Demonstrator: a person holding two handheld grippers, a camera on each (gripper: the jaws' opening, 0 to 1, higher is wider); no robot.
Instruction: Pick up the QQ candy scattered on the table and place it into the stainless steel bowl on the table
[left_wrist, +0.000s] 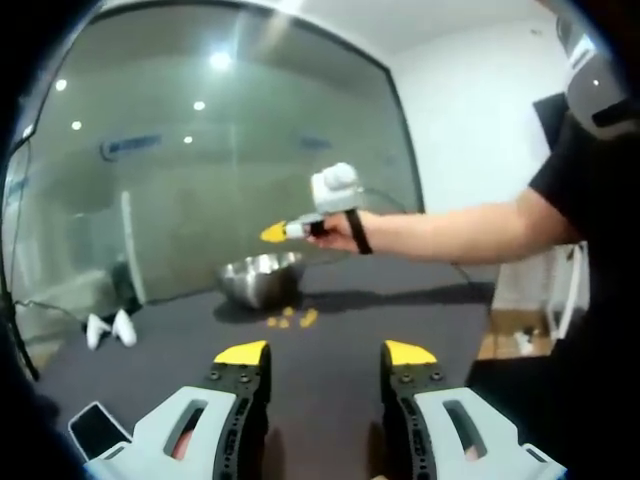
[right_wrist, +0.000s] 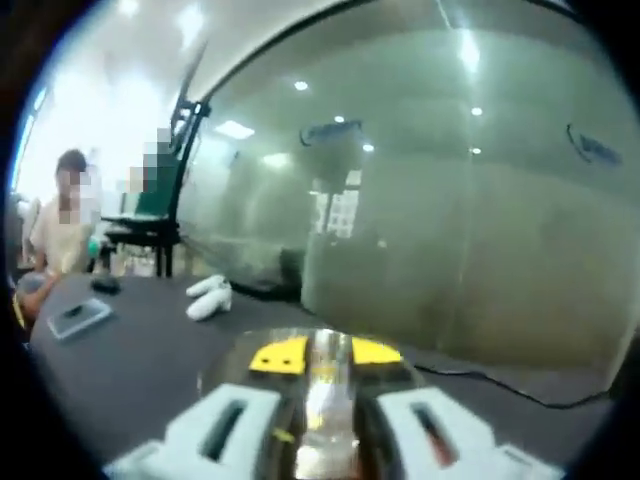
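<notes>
The stainless steel bowl (left_wrist: 260, 279) stands at the far side of the dark table (left_wrist: 350, 310). Several small orange QQ candies (left_wrist: 291, 319) lie scattered just in front of it. My left gripper (left_wrist: 326, 354) hangs low over the near table, open, with nothing between its yellow-tipped fingers (left_wrist: 243, 352). A person's hand holds my right gripper (left_wrist: 273, 234) in the air just above the bowl. In the right gripper view, the right gripper (right_wrist: 327, 354) has its jaws close together with a narrow gap over the bowl's shiny rim (right_wrist: 330, 338). Whether a candy sits between them is unclear.
Two white objects (left_wrist: 110, 328) (right_wrist: 208, 296) lie on the table's left part. A phone (left_wrist: 94, 429) lies at the near left edge, and another flat device (right_wrist: 78, 318) lies farther off. A glass wall (left_wrist: 230, 150) stands behind the table. A seated person (right_wrist: 62, 225) is beyond the far end, and a cable (right_wrist: 500, 385) runs across the tabletop.
</notes>
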